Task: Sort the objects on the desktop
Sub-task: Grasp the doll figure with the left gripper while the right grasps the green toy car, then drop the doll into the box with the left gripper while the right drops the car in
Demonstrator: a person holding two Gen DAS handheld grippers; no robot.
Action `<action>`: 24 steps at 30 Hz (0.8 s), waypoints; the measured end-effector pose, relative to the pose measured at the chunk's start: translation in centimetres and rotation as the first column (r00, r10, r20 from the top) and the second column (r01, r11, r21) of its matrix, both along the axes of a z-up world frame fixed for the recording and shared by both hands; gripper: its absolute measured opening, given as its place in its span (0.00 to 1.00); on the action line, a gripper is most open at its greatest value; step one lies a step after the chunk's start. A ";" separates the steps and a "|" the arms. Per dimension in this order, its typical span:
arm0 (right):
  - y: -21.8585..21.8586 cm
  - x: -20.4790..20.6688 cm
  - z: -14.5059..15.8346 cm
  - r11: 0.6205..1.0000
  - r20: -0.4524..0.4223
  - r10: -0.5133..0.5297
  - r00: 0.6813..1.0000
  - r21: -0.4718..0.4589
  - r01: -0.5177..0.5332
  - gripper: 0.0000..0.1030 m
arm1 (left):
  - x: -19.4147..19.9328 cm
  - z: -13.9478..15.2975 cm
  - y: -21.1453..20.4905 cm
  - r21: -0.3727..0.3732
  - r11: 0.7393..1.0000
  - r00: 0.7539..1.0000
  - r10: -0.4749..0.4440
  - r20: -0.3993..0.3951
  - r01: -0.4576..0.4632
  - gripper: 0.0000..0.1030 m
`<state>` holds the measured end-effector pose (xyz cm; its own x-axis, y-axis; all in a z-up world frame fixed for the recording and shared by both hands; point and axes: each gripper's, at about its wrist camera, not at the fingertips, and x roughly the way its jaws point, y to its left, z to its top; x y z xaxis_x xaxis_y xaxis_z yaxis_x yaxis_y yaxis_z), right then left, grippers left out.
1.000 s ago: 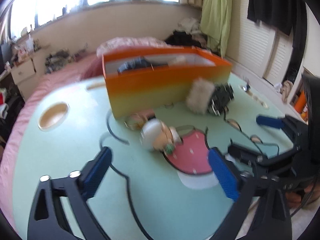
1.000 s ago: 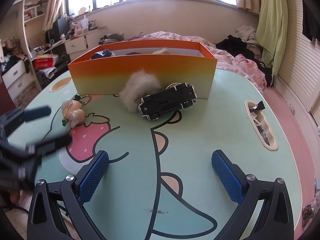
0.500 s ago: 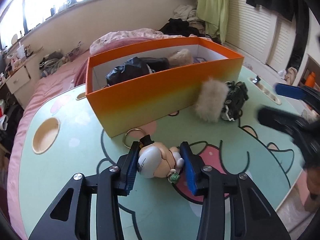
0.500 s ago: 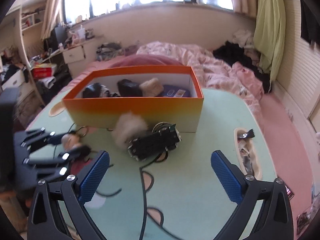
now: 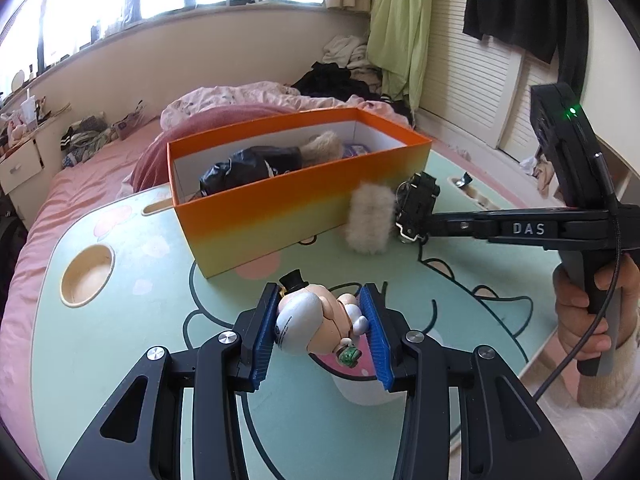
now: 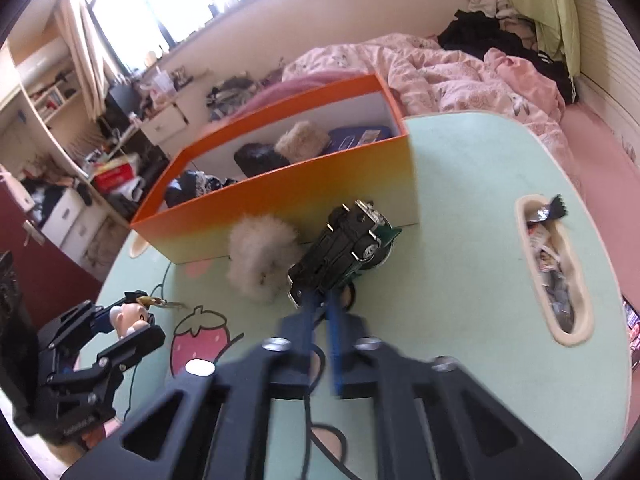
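My left gripper (image 5: 320,332) is shut on a small doll keychain (image 5: 308,324) with a white head and black top hat, held just above the green cartoon table (image 5: 140,320). It also shows in the right wrist view (image 6: 132,316). My right gripper (image 6: 320,308) is shut on a black toy car (image 6: 344,244), tilted and lifted off the table; the car also shows in the left wrist view (image 5: 416,204). A white fur pompom (image 6: 260,264) hangs against the car. The orange box (image 5: 304,200) behind holds a black bundle (image 5: 248,168) and a tan fur ball (image 5: 320,146).
A round cup hole (image 5: 86,276) sits in the table at the left. An oval slot (image 6: 554,272) with wrappers lies at the right. A bed with pink bedding (image 6: 460,68) stands behind the table.
My left gripper has lifted the doll keychain a little off the table. My right gripper moved in, closed on the toy car and tilted it up.
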<state>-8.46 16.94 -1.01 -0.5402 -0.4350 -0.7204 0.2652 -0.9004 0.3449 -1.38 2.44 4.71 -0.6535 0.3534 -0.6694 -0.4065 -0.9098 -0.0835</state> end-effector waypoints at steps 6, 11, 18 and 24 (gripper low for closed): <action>2.0 0.4 0.5 0.998 0.017 -0.050 0.999 -0.027 0.050 0.15 | 0.2 0.4 0.0 0.010 1.000 1.000 0.003 -0.010 -0.003 0.41; 2.7 -0.6 0.0 0.987 0.058 -0.146 0.988 -0.053 0.149 0.71 | 0.3 0.2 0.2 0.012 1.000 1.000 -0.009 -0.008 0.009 0.41; -0.2 -2.0 -0.5 0.979 0.023 -0.174 0.985 0.109 0.170 0.59 | 0.7 0.1 0.8 0.006 1.000 1.000 -0.025 -0.008 0.025 0.41; 0.4 0.2 -1.0 0.990 0.025 -0.119 0.993 0.082 0.117 0.22 | 0.9 0.5 0.2 0.022 1.000 1.000 -0.010 -0.020 0.011 0.41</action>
<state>-8.31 17.35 -1.97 -0.5626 -0.3098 -0.7665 0.1460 -0.9498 0.2766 -0.48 2.69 5.26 -0.6631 0.3750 -0.6479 -0.4178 -0.9035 -0.0954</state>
